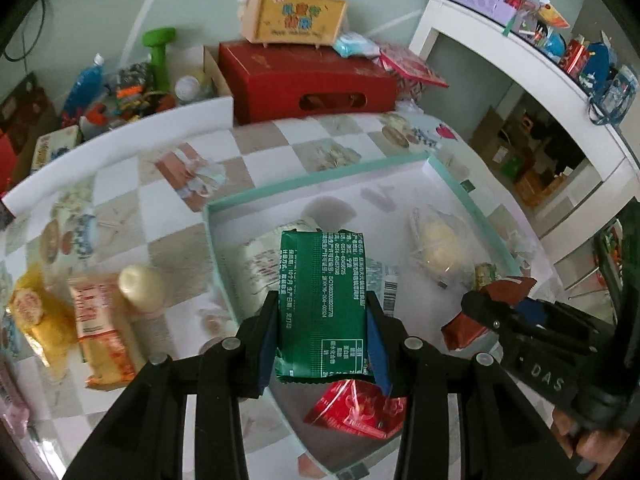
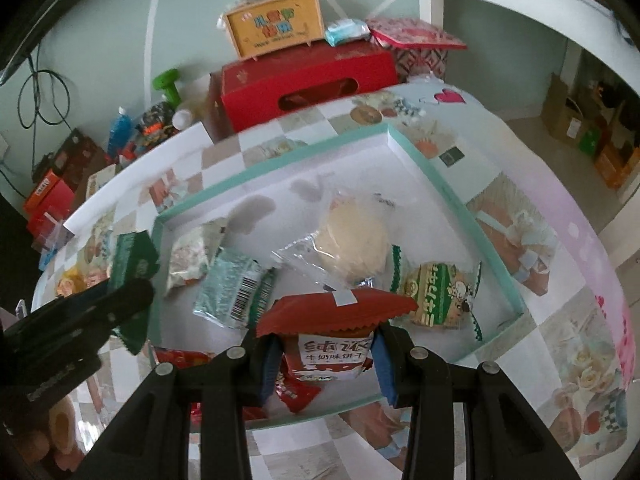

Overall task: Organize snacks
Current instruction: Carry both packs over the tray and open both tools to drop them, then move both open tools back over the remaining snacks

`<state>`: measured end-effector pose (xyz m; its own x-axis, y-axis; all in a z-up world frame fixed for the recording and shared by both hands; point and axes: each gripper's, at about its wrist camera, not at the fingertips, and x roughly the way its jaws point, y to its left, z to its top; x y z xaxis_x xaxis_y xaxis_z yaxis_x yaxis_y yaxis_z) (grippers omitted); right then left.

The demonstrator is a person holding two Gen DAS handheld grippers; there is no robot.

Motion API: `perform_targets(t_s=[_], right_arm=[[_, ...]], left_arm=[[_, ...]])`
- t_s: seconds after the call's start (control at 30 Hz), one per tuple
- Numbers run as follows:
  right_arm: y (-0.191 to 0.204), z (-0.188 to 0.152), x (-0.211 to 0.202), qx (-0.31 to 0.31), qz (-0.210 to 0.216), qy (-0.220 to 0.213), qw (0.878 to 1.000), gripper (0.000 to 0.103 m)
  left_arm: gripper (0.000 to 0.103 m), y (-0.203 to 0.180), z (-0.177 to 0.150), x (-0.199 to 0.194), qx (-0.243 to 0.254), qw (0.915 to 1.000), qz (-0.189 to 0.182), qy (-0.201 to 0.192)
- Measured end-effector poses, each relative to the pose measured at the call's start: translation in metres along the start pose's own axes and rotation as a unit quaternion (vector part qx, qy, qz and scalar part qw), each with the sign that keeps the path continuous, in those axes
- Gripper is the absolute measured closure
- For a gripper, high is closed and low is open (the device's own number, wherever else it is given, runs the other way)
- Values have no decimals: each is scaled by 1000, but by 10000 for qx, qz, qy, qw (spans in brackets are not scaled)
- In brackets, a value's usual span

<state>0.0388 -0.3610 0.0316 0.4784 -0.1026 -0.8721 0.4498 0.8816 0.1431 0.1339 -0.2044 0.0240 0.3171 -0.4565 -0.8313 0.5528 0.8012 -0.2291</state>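
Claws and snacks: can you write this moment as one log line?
left claw: shut on green packet | right claw: shut on red-topped packet | both over teal-rimmed box
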Motion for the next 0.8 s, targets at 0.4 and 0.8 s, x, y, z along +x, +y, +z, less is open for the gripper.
perform_targets(t_s=[0.4, 0.8], right_arm=[[2, 2, 7, 104, 115, 15, 9999, 57], [-2, 2, 10, 160, -64, 91, 9998, 19]], left_arm=[[39, 5, 0, 1, -242, 9997, 9, -93], [10, 23, -6, -11, -459, 9978, 381, -280]])
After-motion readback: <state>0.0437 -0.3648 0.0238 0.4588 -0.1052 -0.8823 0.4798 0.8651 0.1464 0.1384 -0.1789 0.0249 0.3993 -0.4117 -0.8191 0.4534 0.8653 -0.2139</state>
